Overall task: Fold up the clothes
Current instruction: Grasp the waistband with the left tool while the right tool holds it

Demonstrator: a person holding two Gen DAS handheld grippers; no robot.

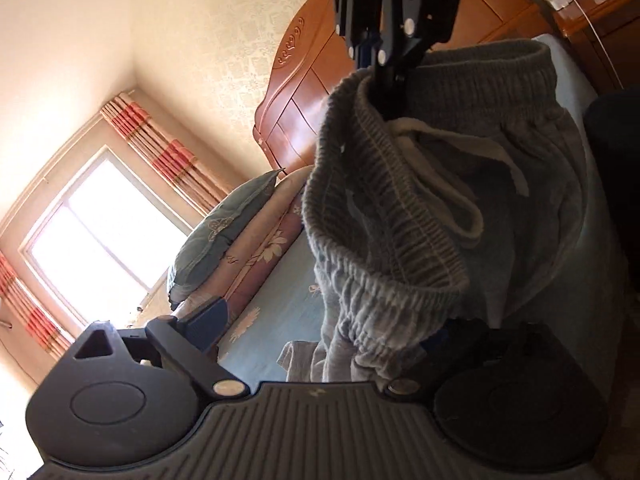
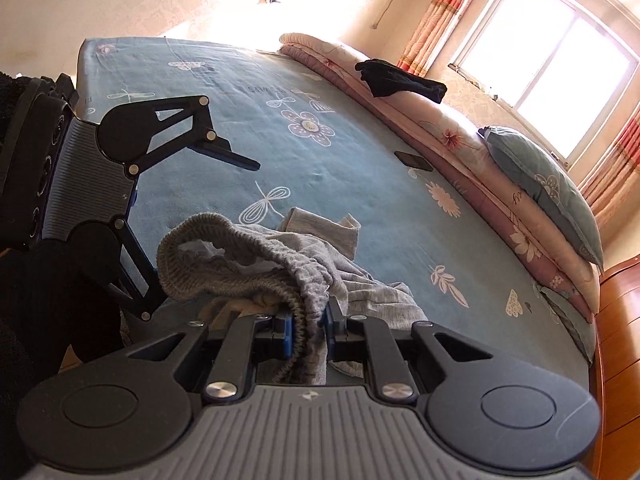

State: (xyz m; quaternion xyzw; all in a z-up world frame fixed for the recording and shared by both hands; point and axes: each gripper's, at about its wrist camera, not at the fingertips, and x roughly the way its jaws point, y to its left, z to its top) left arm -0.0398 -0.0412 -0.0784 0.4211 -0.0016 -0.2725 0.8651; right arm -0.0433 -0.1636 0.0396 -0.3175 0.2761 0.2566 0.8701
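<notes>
Bed w/ blue flower-print sheet point(image 2: 248, 92). Along its window-side edge: folded pink floral quilt point(image 2: 444, 124). A black garment point(image 2: 400, 78) lies on the quilt toward the far end; grey-green pillow point(image 2: 540, 176) on top toward the headboard end. Small dark flat item, prob. a phone point(image 2: 413, 160), on the sheet just beside the quilt. Wooden headboard point(image 1: 304, 92). Window point(image 2: 548, 52) w/ pink striped curtains point(image 2: 440, 12). Nightstand point(image 1: 600, 20) w/ small white items, too small to tell.

The left gripper point(image 1: 320, 328) has its jaws spread wide, the waistband of the grey sweatpants point(image 1: 400, 240) hanging between them. The right gripper point(image 1: 384, 92) pinches that waistband from above (its white drawstring point(image 1: 460, 184) dangles loose). Behind lie the blue bed point(image 1: 276, 320), stacked pillows point(image 1: 224, 240), wooden headboard point(image 1: 304, 92) and a bright window point(image 1: 108, 236).
</notes>
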